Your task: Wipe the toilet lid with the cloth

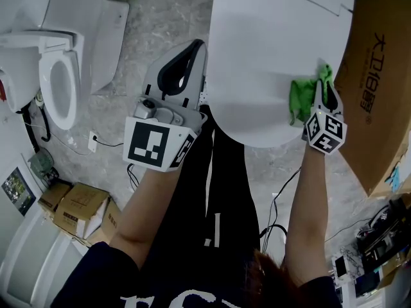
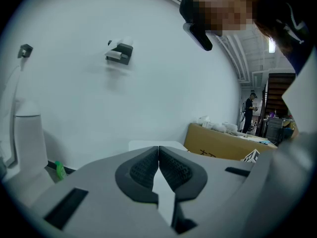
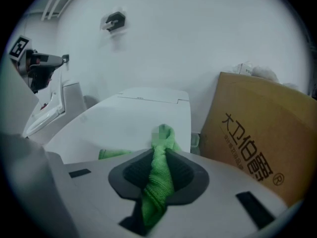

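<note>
The left gripper [image 1: 186, 63] is up beside the lid [image 1: 270, 50], on its left side. Its jaws are pressed together with nothing in them, and its own view shows mostly wall. The green cloth [image 1: 300, 100] lies bunched on the lid near the right edge, pinched tight in the right gripper [image 1: 323, 92]. A box [image 1: 379, 88] stands just beside. I think the cloth could slide off that edge, or the hard jaws could scrape the lid, because the cloth is only a small lump. The right gripper view shows the pinch best. Only the head view shows both grippers.
</note>
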### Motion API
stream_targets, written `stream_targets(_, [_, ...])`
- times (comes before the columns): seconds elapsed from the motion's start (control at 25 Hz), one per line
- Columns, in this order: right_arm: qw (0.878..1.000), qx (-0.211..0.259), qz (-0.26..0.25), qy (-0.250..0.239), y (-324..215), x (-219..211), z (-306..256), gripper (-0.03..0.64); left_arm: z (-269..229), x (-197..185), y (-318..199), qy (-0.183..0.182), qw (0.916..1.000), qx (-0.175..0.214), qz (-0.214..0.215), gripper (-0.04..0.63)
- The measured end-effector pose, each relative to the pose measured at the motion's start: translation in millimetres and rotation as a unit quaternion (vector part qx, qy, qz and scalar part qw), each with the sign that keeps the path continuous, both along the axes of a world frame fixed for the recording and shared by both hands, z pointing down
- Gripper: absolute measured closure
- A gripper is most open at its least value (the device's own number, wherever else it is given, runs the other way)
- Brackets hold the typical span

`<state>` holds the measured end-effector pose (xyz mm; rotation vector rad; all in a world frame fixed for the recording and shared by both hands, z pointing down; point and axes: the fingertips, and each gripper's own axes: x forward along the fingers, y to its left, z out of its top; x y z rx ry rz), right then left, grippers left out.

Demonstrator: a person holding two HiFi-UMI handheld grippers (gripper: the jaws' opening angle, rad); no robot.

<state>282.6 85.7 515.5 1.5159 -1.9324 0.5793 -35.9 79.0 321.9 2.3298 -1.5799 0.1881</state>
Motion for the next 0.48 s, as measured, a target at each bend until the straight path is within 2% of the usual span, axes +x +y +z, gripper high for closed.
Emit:
stream_targets(0.2, [1.000, 0.008, 0.019, -0.003, 19, -3, 0, 0.534, 1, 3, 1, 0.001, 1.0000, 0.000, -0.001, 0.574])
stream_targets(0.48, [1.000, 0.006, 0.001, -0.013, 40, -39, 1, 0.534, 7, 9, 1, 0.005, 1.0000, -0.005, 0.000, 0.574])
